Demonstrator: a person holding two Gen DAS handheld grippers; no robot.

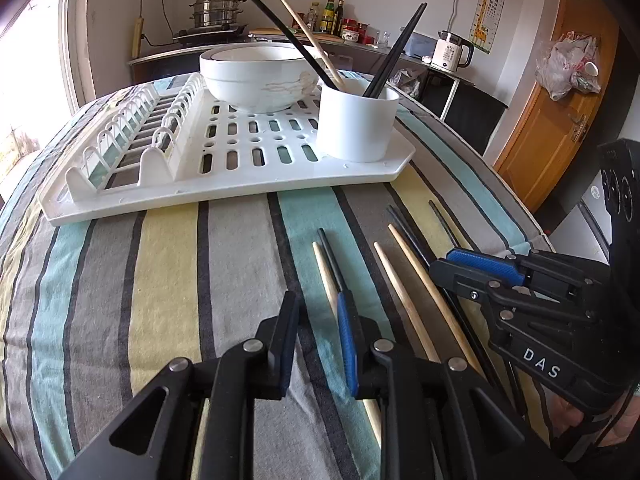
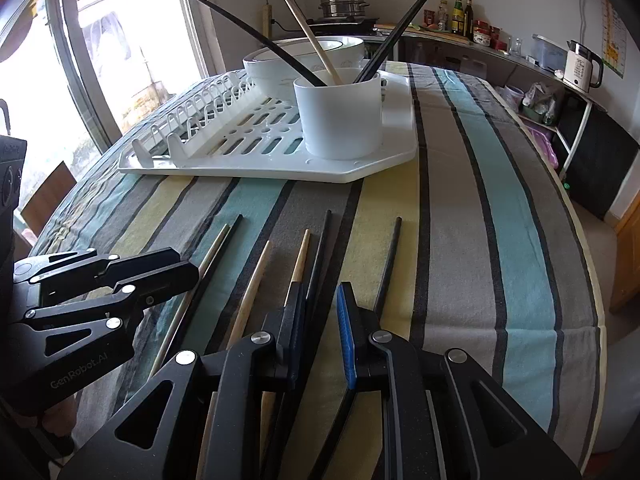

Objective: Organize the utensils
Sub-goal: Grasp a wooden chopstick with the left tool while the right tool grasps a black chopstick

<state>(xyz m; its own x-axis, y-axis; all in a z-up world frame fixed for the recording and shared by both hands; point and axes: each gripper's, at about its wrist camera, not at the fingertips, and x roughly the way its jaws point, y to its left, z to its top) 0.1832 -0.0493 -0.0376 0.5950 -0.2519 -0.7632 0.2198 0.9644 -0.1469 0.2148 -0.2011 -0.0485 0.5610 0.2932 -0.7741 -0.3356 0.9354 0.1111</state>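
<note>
Several chopsticks, black and wooden, lie side by side on the striped tablecloth: a wooden one (image 1: 404,300) and a black one (image 2: 390,260) among them. A white utensil cup (image 1: 357,122) stands on the white drying rack (image 1: 248,184) and holds black and wooden chopsticks; it also shows in the right wrist view (image 2: 340,116). My left gripper (image 1: 318,320) is open low over the cloth, with a wooden and a black chopstick under its right finger. My right gripper (image 2: 320,312) is open over the chopsticks, a black one between its fingers. Neither holds anything.
Stacked white bowls (image 1: 256,76) sit on the rack behind the cup. The rack's plate slots (image 1: 132,132) are at its left. The table's right edge (image 2: 592,280) drops off toward a counter with a kettle (image 2: 580,66). A window is at the left.
</note>
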